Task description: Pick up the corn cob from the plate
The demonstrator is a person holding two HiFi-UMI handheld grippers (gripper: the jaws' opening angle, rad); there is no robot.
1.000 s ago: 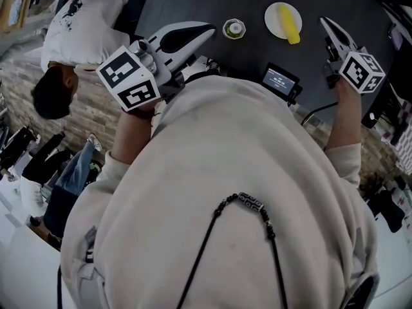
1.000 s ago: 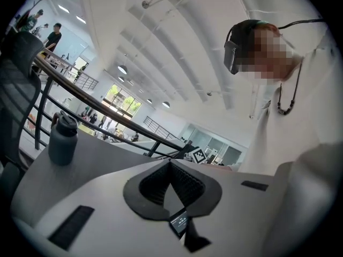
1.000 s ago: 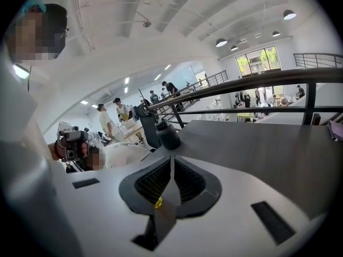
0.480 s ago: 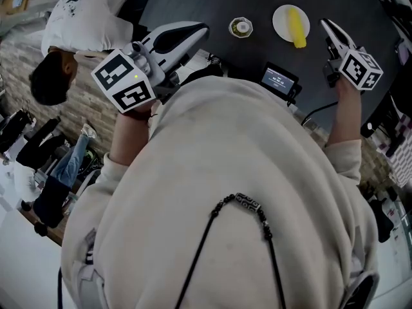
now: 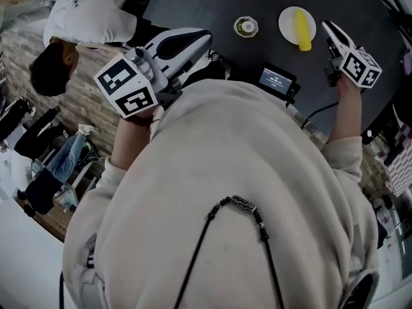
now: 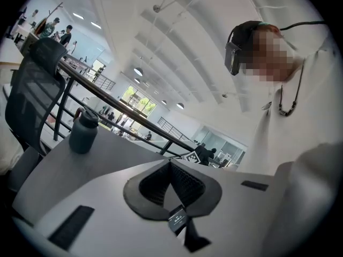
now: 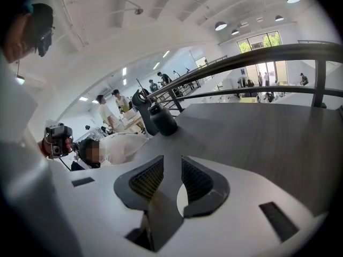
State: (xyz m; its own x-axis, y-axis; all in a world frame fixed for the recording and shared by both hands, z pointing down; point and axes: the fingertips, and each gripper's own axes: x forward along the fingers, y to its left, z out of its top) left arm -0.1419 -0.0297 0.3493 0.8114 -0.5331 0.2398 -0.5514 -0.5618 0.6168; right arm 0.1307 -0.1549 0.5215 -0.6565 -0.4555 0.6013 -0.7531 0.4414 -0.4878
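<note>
1. Corn cob is lying lengthwise on the white plate, untouched. It is just beside the tips of the right tongs, on the side facing the left tongs and well apart from those.
2. The right tongs are pointing down toward the dark tabletop, and their jaws are opening as we watch. The right gripper view is showing a narrow gap with nothing clamped in it. I'm reading that as making room for the cob ahead of the reach.
3. The left tongs are hanging close to the person's chest, jaws pressed together and gripping nothing. They are looking like a spare here, since the cob is sitting on the other tongs' side.
4. A small bowl is sitting between the two tongs, and a little screen device is lying nearer the person. Neither is blocking the line from the right tongs to the plate.
5. A dark bottle is standing farther ahead of the right tongs, clear of the plate.
6. My call: the pick is only getting set up. That gap is looking too slim for the cob, so more opening is needed. The cob is round, so it may roll on the plate unless the jaws are closing squarely across its middle.
</note>
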